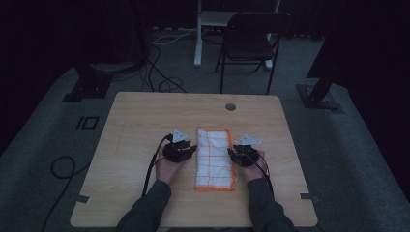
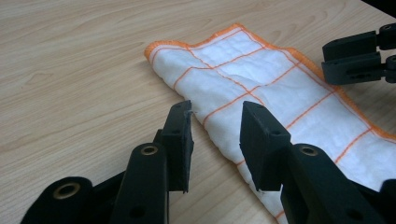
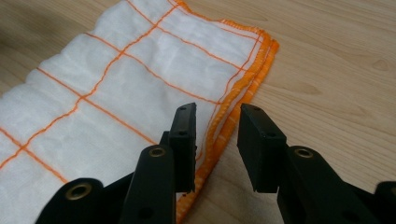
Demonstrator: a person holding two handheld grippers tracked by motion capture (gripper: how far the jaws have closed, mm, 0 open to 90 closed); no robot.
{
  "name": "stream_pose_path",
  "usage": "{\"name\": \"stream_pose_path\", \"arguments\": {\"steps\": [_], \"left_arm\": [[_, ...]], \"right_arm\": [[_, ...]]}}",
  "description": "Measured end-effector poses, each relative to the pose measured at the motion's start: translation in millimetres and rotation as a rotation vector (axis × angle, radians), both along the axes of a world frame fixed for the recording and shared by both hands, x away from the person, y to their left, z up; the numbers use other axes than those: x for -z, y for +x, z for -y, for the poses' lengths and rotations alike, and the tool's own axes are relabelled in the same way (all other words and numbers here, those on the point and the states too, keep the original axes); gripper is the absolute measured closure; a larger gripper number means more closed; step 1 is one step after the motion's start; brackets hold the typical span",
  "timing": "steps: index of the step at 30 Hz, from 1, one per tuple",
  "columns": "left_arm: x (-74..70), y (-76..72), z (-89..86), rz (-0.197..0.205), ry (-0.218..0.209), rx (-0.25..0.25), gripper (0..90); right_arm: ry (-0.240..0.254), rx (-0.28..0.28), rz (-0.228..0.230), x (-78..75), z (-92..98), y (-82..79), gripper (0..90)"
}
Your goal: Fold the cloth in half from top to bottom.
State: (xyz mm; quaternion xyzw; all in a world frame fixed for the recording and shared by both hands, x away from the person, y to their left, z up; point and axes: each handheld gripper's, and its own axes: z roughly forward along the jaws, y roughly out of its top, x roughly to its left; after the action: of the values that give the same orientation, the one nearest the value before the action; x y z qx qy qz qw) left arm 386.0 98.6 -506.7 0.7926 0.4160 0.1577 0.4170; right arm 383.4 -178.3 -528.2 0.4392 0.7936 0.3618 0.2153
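The cloth (image 1: 215,158) lies folded into a narrow strip at the table's (image 1: 135,125) near middle, and with the left gripper (image 2: 215,133) and right gripper (image 3: 215,135) parted, empty, astride its long edges, another fold seems left.

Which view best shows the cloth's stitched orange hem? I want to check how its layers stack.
The right gripper view: the cloth's orange hem lies close-up, layered edges visible. The left gripper view shows the cloth more from its folded side, hem farther off. The high view shows the whole cloth, small and dim.
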Motion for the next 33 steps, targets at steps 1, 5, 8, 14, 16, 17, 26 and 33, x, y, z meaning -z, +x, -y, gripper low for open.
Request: {"name": "stream_pose_path", "arguments": {"steps": [1,5,8,14,16,17,26,33], "left_arm": [[0.3,1.2,0.2,0.0,0.0,0.0,64.4],[0.7,4.2,1.3,-0.001,0.001,-0.004,63.1],[1.6,6.9,2.4,-0.005,0.004,-0.005,62.3],[5.4,11.8,5.3,-0.016,-0.001,-0.015,61.4],[5.4,11.8,5.3,-0.016,-0.001,-0.015,61.4],[9.7,15.5,8.1,-0.028,0.0,-0.021,61.2],[20.3,28.0,20.5,-0.066,0.016,-0.037,59.9],[29.0,36.9,25.5,-0.097,0.054,-0.074,59.9]], "right_arm": [[0.002,0.002,0.001,0.1,0.0,0.3,67.0],[0.008,0.007,0.004,0.4,0.7,1.8,66.2],[0.006,0.013,0.0,0.2,0.7,3.6,65.0],[0.005,0.017,0.007,-2.7,-4.1,11.9,64.6],[0.006,0.019,0.004,-2.5,-4.5,13.3,64.5],[0.016,0.028,-0.003,-0.6,-6.2,17.6,64.5],[0.022,0.047,-0.018,5.4,-9.9,29.5,64.8],[0.021,0.056,-0.052,13.0,-7.1,34.4,64.9]]}}
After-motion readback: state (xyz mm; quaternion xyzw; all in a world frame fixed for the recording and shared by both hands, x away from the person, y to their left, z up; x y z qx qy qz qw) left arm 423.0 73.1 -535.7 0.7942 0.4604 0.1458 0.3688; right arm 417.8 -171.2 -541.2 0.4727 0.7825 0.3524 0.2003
